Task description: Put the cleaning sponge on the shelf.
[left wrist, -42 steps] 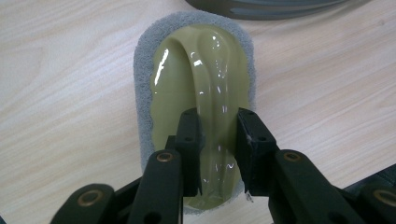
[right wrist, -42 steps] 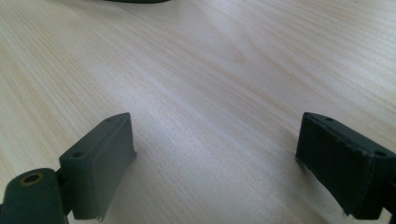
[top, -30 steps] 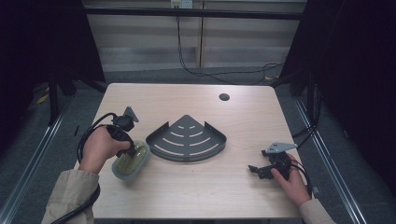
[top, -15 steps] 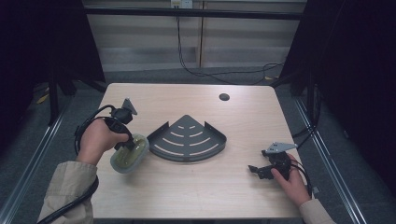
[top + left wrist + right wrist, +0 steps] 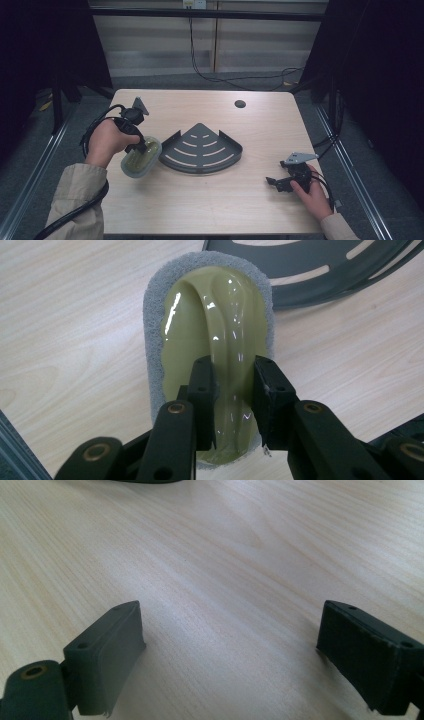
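Observation:
An olive-green scrubbing pad with a grey sponge rim (image 5: 141, 158) (image 5: 210, 335) is lifted at the table's left, just beside the dark grey corner shelf (image 5: 202, 149) (image 5: 320, 265). My left gripper (image 5: 140, 146) (image 5: 233, 400) is shut on the pad's raised green handle ridge. The pad tilts, and its far end reaches close to the shelf's left edge. At the table's front right, my right gripper (image 5: 273, 183) (image 5: 230, 660) rests low over bare wood, jaws wide apart with nothing between them.
The light wooden table (image 5: 260, 125) has a small round black hole (image 5: 240, 104) at the back right. Black cables trail from both grippers. Metal frame rails run along both sides of the table.
My left gripper has carried the pad a little to the right and forward, closer to the shelf's left edge. The right gripper has stayed where it was.

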{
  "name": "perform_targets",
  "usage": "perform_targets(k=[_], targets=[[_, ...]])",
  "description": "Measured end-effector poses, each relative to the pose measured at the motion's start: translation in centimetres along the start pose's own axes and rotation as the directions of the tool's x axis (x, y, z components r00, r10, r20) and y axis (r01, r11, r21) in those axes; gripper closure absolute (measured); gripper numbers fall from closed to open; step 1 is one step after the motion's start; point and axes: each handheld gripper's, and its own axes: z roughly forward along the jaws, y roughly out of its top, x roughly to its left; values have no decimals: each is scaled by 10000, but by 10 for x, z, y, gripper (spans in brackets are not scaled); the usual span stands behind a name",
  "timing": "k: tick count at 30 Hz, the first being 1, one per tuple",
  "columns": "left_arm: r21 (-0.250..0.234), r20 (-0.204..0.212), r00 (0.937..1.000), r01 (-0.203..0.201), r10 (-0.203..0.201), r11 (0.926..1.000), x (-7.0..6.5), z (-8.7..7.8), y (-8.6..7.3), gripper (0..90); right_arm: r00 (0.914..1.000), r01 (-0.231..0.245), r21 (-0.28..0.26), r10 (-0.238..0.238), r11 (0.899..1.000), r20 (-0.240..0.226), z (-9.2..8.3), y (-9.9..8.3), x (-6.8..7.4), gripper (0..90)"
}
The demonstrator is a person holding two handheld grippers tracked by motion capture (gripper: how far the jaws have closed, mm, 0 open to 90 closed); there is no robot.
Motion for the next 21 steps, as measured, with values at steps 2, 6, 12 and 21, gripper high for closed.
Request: perform_targets(k=[2,6,12,21], targets=[[23,-5,10000,-23,23,10000,0,0,1,723,10000,-2,-1,2,10000,0,0,0,0,105],[-131,0,10000,-45,45,9999,0,-1,7,723,10000,0,0,0,10000,1,0,0,0,105],[-227,-24,10000,-90,89,9997,-2,-3,14,723,10000,-2,0,2,10000,0,0,0,0,105],[-258,-37,9999,-165,164,9995,-3,-3,25,722,10000,1,19,-1,10000,-6,0,0,0,105]])
